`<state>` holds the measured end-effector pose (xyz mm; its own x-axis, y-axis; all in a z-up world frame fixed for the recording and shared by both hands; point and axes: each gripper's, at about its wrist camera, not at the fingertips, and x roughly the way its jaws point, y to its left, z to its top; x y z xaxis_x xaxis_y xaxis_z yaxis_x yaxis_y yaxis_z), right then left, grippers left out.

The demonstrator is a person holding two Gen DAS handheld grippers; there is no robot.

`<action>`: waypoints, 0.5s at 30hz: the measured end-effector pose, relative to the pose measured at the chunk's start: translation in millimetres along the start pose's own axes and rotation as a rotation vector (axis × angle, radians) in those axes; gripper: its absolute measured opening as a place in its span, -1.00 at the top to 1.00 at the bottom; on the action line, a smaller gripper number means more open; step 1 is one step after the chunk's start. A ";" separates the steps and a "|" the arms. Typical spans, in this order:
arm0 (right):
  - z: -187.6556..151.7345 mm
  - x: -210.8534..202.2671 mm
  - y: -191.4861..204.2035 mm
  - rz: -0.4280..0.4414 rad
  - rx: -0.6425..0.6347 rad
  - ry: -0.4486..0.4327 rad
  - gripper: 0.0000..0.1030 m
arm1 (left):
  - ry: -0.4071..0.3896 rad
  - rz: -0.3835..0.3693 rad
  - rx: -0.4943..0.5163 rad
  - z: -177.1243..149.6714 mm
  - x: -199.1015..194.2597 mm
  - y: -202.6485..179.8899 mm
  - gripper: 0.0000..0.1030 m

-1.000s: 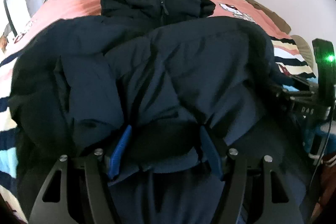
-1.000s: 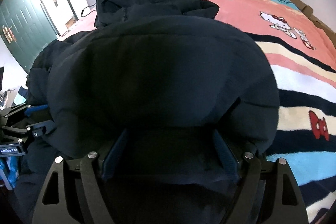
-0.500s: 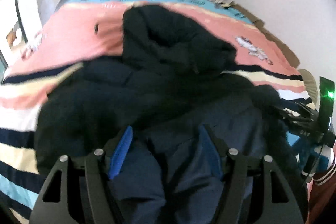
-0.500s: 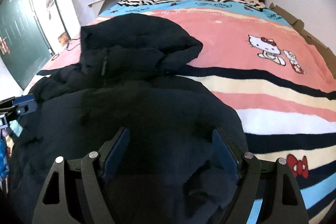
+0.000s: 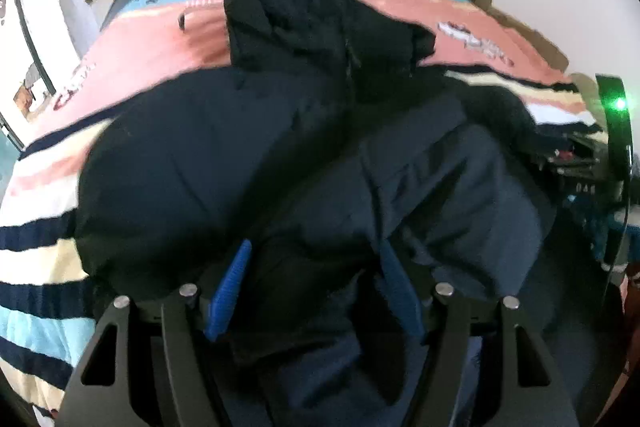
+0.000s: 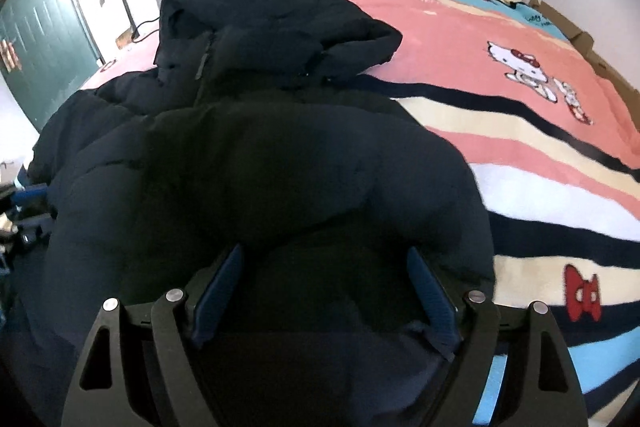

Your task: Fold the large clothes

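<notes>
**Coat hem coming over, both tools gripping**

Dark puffy coat (image 6: 256, 163) lies on the striped bed (image 6: 520, 155), hood (image 6: 272, 35) at the far end, near half bunched up w/ hem raised. Left tool (image 5: 314, 287) is clamped on thick padding near the hem; right tool (image 6: 326, 287) likewise, fabric filling the gap btwn its blue pads.

To do this fold well: carry both corners level & together toward the hood, keep hem taut btwn tools so padding doesn't slump, lay down square before letting go.

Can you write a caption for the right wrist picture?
Right gripper at the hem of a dark puffy jacket on a striped cartoon blanket.
</notes>
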<state>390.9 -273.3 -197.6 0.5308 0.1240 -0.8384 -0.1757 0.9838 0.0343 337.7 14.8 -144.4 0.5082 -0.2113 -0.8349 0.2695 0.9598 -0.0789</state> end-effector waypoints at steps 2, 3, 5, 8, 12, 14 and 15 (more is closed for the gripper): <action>-2.3 -9.0 -1.8 0.011 0.005 -0.019 -0.60 | -0.019 0.015 0.020 0.9 -3.9 -4.0 -0.26; -5.4 -12.5 -3.0 0.020 0.010 -0.026 -0.60 | -0.012 0.029 0.034 -0.3 0.1 -6.0 -0.26; -13.2 -8.3 -4.7 0.024 0.017 -0.013 -0.62 | 0.013 0.057 0.061 -3.3 14.1 -8.2 -0.27; -20.4 4.4 -9.7 0.036 0.055 0.011 -0.66 | 0.019 0.076 0.081 -3.1 25.6 -10.0 -0.29; -16.6 3.4 -8.7 0.024 0.054 0.026 -0.66 | 0.008 0.025 0.053 9.6 13.6 -3.3 -0.29; -13.5 -3.9 -9.3 0.027 0.048 0.027 -0.66 | -0.007 0.001 0.050 18.0 -0.9 1.9 -0.29; -11.9 -9.9 -10.8 0.031 0.047 0.021 -0.66 | -0.014 -0.013 0.046 22.7 -7.3 5.0 -0.29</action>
<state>377.6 -286.7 -196.1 0.5076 0.1527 -0.8479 -0.1523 0.9846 0.0861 353.9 16.9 -126.4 0.5156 -0.2261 -0.8264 0.3128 0.9476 -0.0641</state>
